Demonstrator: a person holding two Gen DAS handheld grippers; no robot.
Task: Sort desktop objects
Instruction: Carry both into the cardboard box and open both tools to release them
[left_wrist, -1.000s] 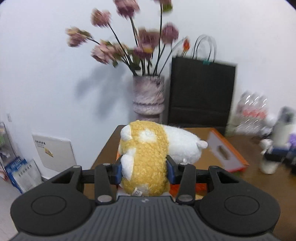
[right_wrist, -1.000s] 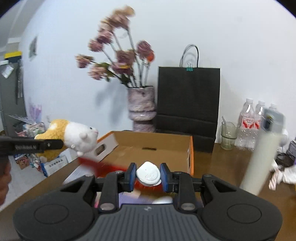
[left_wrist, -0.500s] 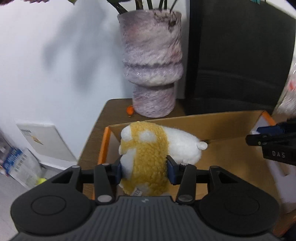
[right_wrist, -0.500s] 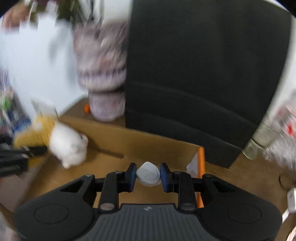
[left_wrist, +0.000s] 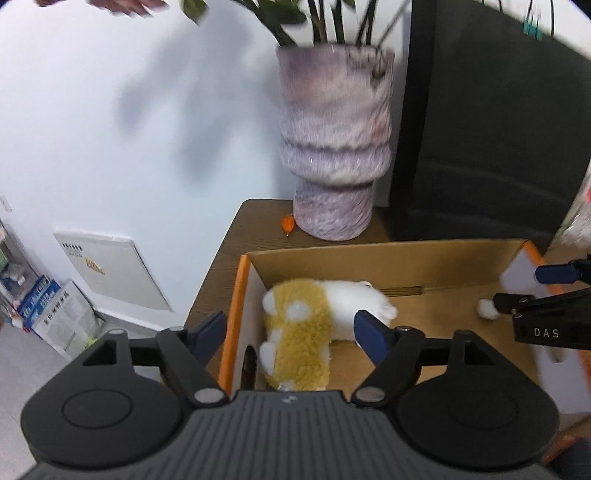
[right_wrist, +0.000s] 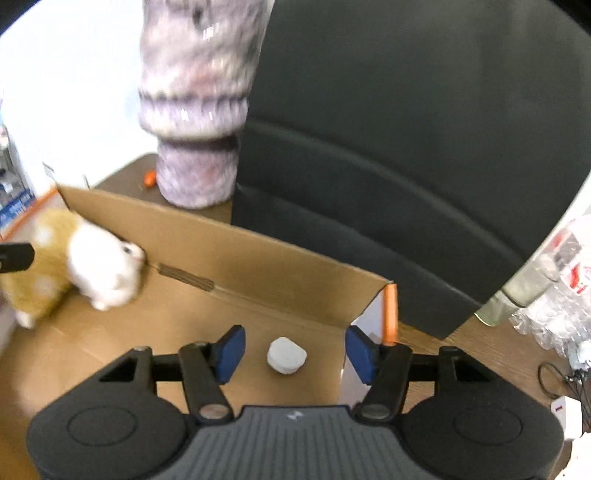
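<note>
Inside cardboard box (left_wrist: 424, 258): plush hamster (left_wrist: 314, 332), white puck (right_wrist: 286, 355) | left tool (left_wrist: 290, 332) spread, empty | right tool (right_wrist: 291, 350) spread, empty

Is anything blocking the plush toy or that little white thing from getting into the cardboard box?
Nothing visible does. The plush toy and white piece already lie inside the cardboard box, and both tongs are open.

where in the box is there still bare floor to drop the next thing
Inside the cardboard box, the widest bare floor is the middle stretch between the plush hamster at the left end and the small white object near the right end. The back wall borders it. Both ends are taken, and the open left gripper and right gripper hover there.
</note>
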